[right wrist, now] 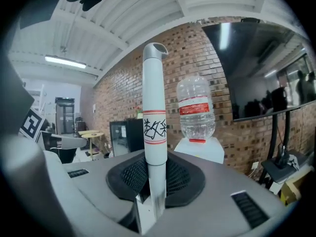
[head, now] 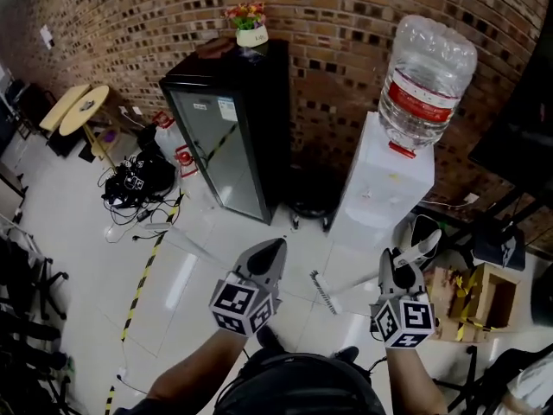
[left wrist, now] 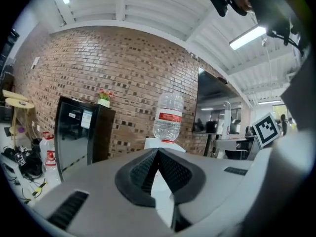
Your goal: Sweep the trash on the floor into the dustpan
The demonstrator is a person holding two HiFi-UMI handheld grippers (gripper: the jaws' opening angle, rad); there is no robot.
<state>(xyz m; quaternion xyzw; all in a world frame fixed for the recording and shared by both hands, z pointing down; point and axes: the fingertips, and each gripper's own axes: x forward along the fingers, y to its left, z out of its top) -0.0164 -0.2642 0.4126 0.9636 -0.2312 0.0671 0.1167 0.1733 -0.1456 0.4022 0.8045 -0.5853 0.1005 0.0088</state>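
Note:
My right gripper (head: 399, 268) (right wrist: 155, 158) is shut on an upright white handle (right wrist: 153, 107) with red bands and black writing; its top pokes out past the jaws (head: 425, 242). A thin rod runs from below that gripper down to a toothed strip (head: 324, 292) on the white floor; what the handle belongs to is hidden. My left gripper (head: 270, 253) (left wrist: 158, 152) is held beside it, shut, with nothing between the pads. No trash or dustpan can be made out in any view.
A black glass-door fridge (head: 233, 137) and a white water dispenser (head: 384, 188) with a bottle (head: 425, 72) stand against the brick wall ahead. Tangled cables (head: 134, 180) lie left, yellow-black tape (head: 143, 275) crosses the floor, and a cardboard box (head: 484, 301) sits right.

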